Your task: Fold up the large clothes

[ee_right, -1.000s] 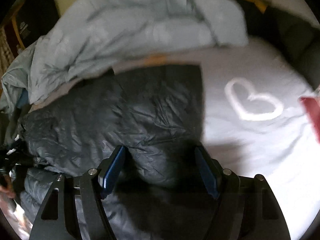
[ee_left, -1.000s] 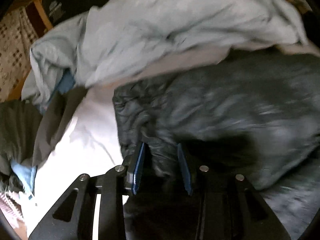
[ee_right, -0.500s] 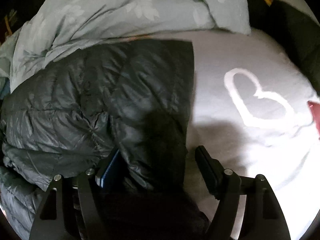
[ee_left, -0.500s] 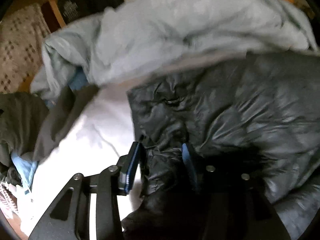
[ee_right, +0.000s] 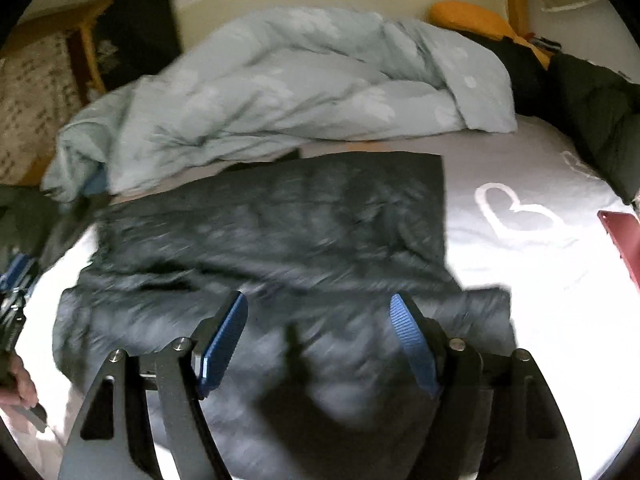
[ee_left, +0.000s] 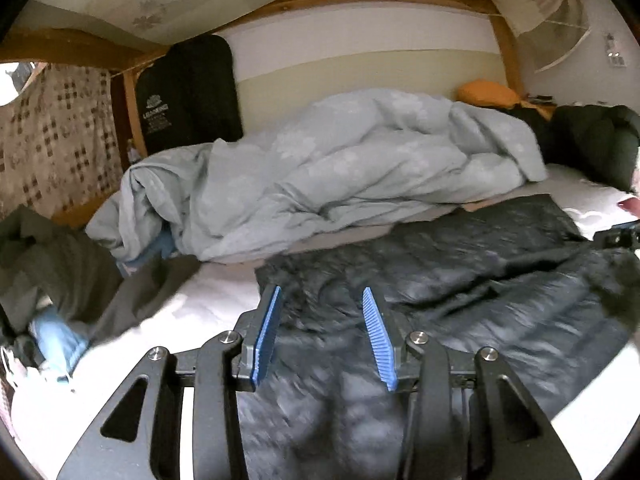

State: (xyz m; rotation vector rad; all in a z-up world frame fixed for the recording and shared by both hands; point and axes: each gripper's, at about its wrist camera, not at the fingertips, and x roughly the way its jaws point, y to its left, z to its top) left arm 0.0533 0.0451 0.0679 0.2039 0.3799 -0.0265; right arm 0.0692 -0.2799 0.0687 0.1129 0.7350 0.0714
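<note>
A dark grey quilted puffer jacket (ee_left: 480, 280) lies flat on the white bed sheet (ee_left: 208, 300), its straight hem edge to the right (ee_right: 400, 200). My left gripper (ee_left: 320, 290) hovers over the jacket's left part with its blue pads apart and no fabric pinched between them. Above the jacket's near right part, my right gripper (ee_right: 318, 298) stands wide open and empty. Each gripper shows at the edge of the other's view: the right gripper (ee_left: 618, 236) and the left gripper (ee_right: 16, 280) with a hand (ee_right: 20, 380).
A crumpled pale blue duvet (ee_left: 340, 160) runs along the wall behind the jacket. Dark clothes (ee_left: 48, 264) are heaped at the left. An orange pillow (ee_right: 468, 20) and a dark green garment (ee_right: 592, 100) lie at the back right. A red flat object (ee_right: 624, 236) rests on the heart-printed sheet (ee_right: 520, 160).
Both grippers have drawn back and risen from the jacket, so the wall and bed frame now show. The left gripper's pads, earlier around a fold of jacket, are clear of it.
</note>
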